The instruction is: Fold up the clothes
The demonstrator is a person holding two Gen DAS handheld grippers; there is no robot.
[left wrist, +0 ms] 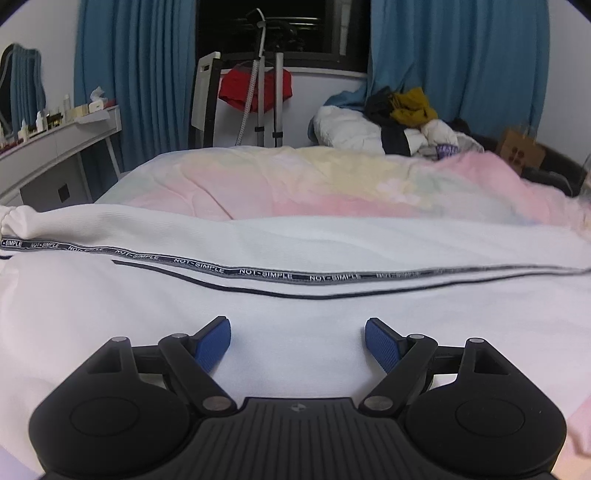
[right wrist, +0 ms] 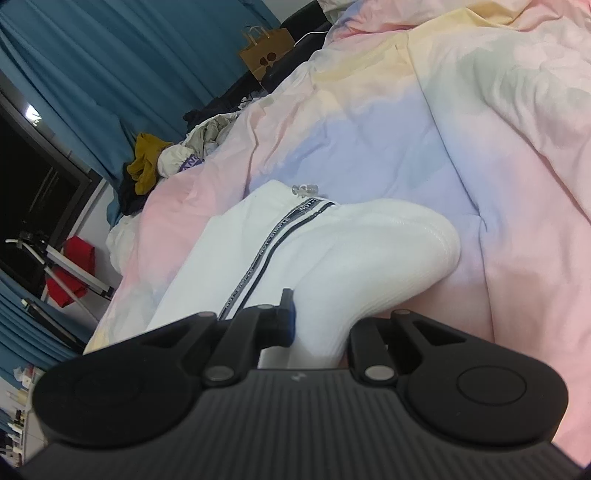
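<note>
Trousers (left wrist: 295,240), white, one pair: spread across the pastel bedspread (left wrist: 258,181), one lettered tape and one thin dark stripe running along the leg from 9 to 3 o'clock in the left wrist view; gathered cuff at 9 o'clock

Same trousers in the right wrist view (right wrist: 354,258): one end bunched and lifted off the bedspread (right wrist: 480,129), striped leg trailing away toward 11 o'clock

Left gripper (left wrist: 298,341), one: two blue pads (left wrist: 214,343) held wide apart, nothing between them, white cloth lying below

Right gripper (right wrist: 317,325), one: fingers pinched narrow on the bunched white cloth; only one pad edge (right wrist: 290,314) visible, the other hidden behind the fabric

Curtains (left wrist: 133,74), blue, two panels, at 11 and 1 o'clock of a dark window (left wrist: 280,29)

Clothes heap (left wrist: 402,122), one, at 1 o'clock beyond the bed: yellow, black and white pieces; count not readable

Red garment (left wrist: 236,88), one, hanging on a metal stand (left wrist: 267,96) at 12 o'clock

Paper bag (left wrist: 519,151), brown, one, at 2 o'clock; contents not visible

Dressing table (left wrist: 62,144), one, at 9 o'clock, holding several small bottles; number not readable
</note>
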